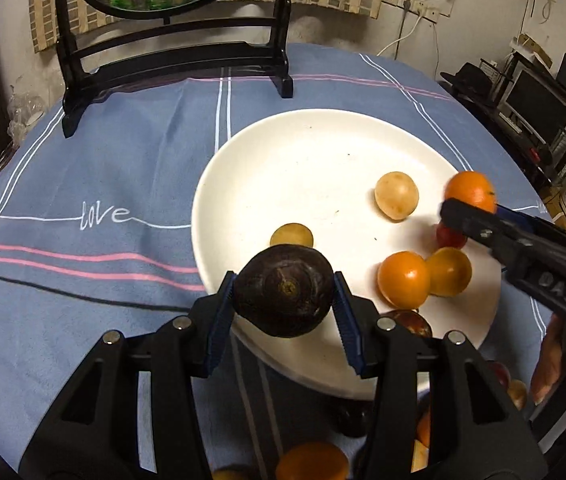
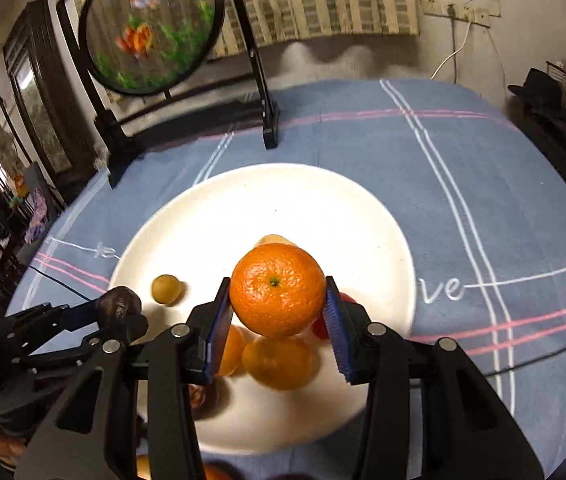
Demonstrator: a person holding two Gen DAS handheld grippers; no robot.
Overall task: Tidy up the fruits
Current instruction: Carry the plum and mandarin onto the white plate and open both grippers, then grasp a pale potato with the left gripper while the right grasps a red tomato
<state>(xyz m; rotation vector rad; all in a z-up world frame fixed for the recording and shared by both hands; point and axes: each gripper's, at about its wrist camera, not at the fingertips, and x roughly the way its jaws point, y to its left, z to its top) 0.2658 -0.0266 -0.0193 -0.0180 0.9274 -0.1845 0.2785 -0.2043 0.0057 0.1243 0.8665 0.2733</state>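
Observation:
My left gripper (image 1: 283, 300) is shut on a dark brown round fruit (image 1: 283, 294), held over the near left rim of the white plate (image 1: 307, 152). My right gripper (image 2: 277, 300) is shut on a mandarin orange (image 2: 277, 290), held above the plate (image 2: 243, 208). In the left wrist view the mandarin (image 1: 470, 190) shows at the plate's right edge. On the plate lie a pale tan fruit (image 1: 397, 195), a small yellow fruit (image 1: 292, 235), two orange fruits (image 1: 403, 278), (image 1: 449, 271) and a red one (image 1: 449, 237). The left gripper with its dark fruit (image 2: 119, 306) shows at left in the right wrist view.
A blue tablecloth (image 1: 103, 184) with white and pink stripes covers the round table. A black stand with a round goldfish panel (image 2: 151, 28) stands at the back left. More fruits (image 1: 311, 460) lie on the cloth near the plate's front edge. A thin black cable (image 1: 63, 290) crosses the cloth.

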